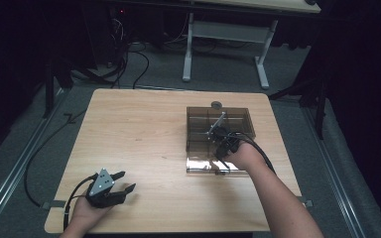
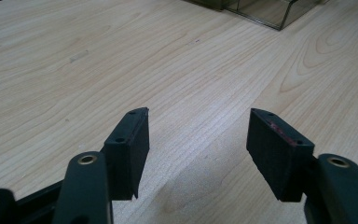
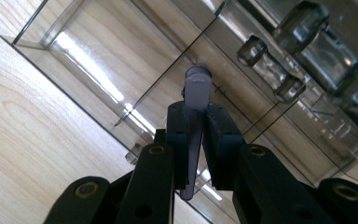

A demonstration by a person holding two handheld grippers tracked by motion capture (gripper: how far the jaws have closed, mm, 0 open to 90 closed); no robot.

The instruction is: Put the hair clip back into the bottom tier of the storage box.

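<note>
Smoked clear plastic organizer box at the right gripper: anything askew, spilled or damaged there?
Nothing looks spilled or broken. The smoked clear plastic organizer box sits flat on the light wooden table, its lid lying open toward the person. The right gripper is shut on a thin grey flat-headed pin above the compartments. The left gripper rests open, apart.

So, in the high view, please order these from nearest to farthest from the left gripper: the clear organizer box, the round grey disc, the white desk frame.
1. Clear organizer box, on the table's right half, up and right of the left gripper.
2. Round grey disc, on the table just behind the box.
3. White desk frame, on the floor beyond the table.
</note>
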